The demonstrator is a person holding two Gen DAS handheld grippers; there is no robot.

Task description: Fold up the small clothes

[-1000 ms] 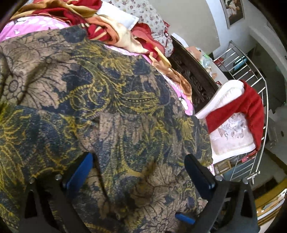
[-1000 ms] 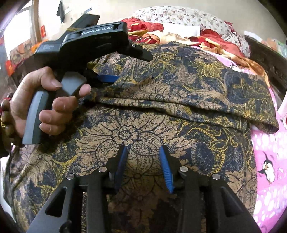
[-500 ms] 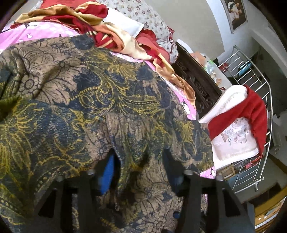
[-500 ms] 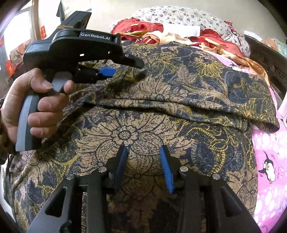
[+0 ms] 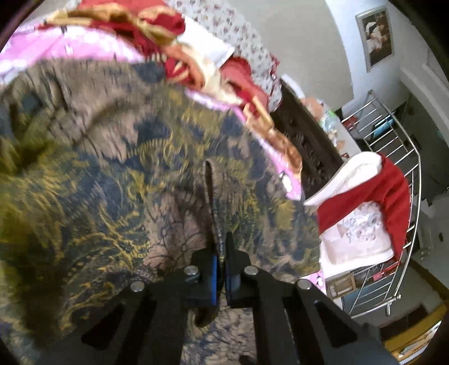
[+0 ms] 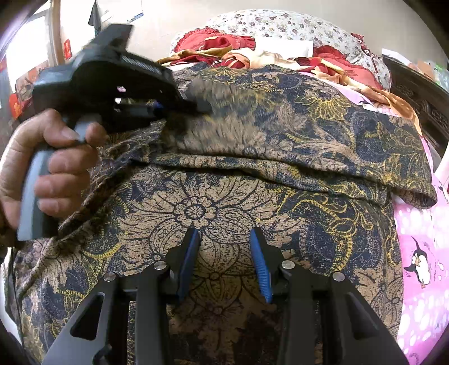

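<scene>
A brown, navy and gold floral garment lies spread on the bed, folded over itself across the middle. My left gripper is shut on a pinched ridge of this cloth, which stands up between the blue pads. In the right wrist view the left gripper sits at the garment's left edge, held by a hand, with the cloth lifted there. My right gripper rests low over the near layer, its blue pads apart and the flat cloth showing between them.
A pink penguin-print sheet shows on the right of the garment. Red and gold clothes and a floral pillow are heaped at the far end. Beyond the dark wooden bed frame stands a metal drying rack with a red-and-white towel.
My left gripper's jaws went from wide apart to shut, pinching a fold of the garment and drawing it up. The right gripper kept still.
</scene>
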